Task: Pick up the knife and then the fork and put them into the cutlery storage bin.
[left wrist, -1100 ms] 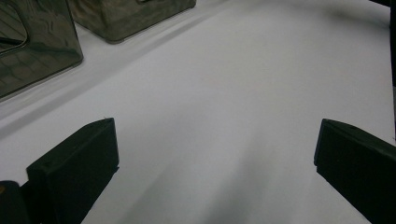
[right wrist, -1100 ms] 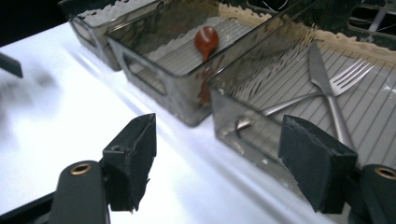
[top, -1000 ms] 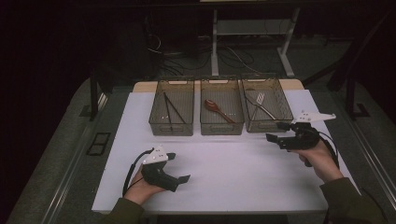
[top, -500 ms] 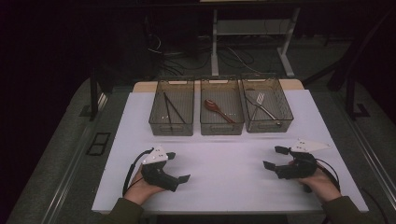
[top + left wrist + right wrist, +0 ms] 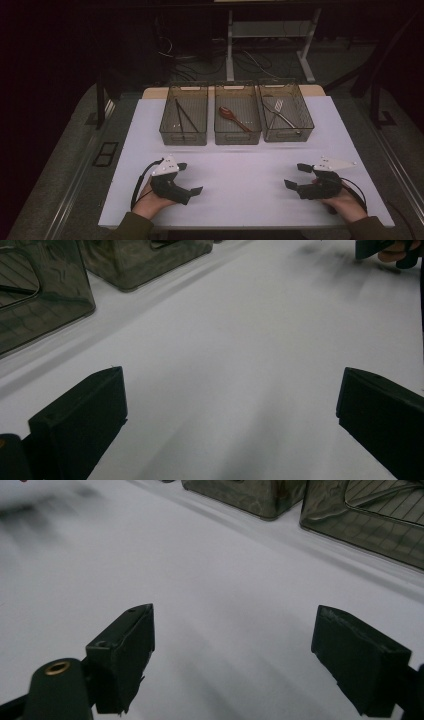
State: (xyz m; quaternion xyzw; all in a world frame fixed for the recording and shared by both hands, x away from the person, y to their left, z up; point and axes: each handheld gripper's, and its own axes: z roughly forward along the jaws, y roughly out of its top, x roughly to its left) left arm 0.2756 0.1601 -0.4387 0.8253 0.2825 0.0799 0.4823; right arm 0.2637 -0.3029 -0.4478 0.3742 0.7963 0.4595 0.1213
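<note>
a: pulled back and down toward the near edge since a second ago, speaking of the right gripper point(image 5: 296, 176). now parked well in front of the middle bin point(image 5: 237, 136), off to its right.

b: and the jaws?

a: just been opening, now spread wide, nothing between them. bare white sheet point(image 5: 240, 185) below.

b: left gripper point(image 5: 191, 178)?

a: no shift. also well in front of the middle bin, off to its left. jaws wide apart, empty too.

b: and the goods?

a: metal utensils point(image 5: 280, 114) lying in the right bin point(image 5: 287, 136), just right of the middle bin. red spoon point(image 5: 232, 116) inside the middle bin itself. black chopsticks point(image 5: 182, 117) in the left bin point(image 5: 182, 137), just left of it.

b: looks like settling into a rest pose, probably with the sorting done.

a: agreed. best done by lowering gently, keeping both pairs of jaws wide and level, well short of the middle bin.

b: also worth minding the trailing cables. no dragging across the sheet, no nudging any bin.
</note>
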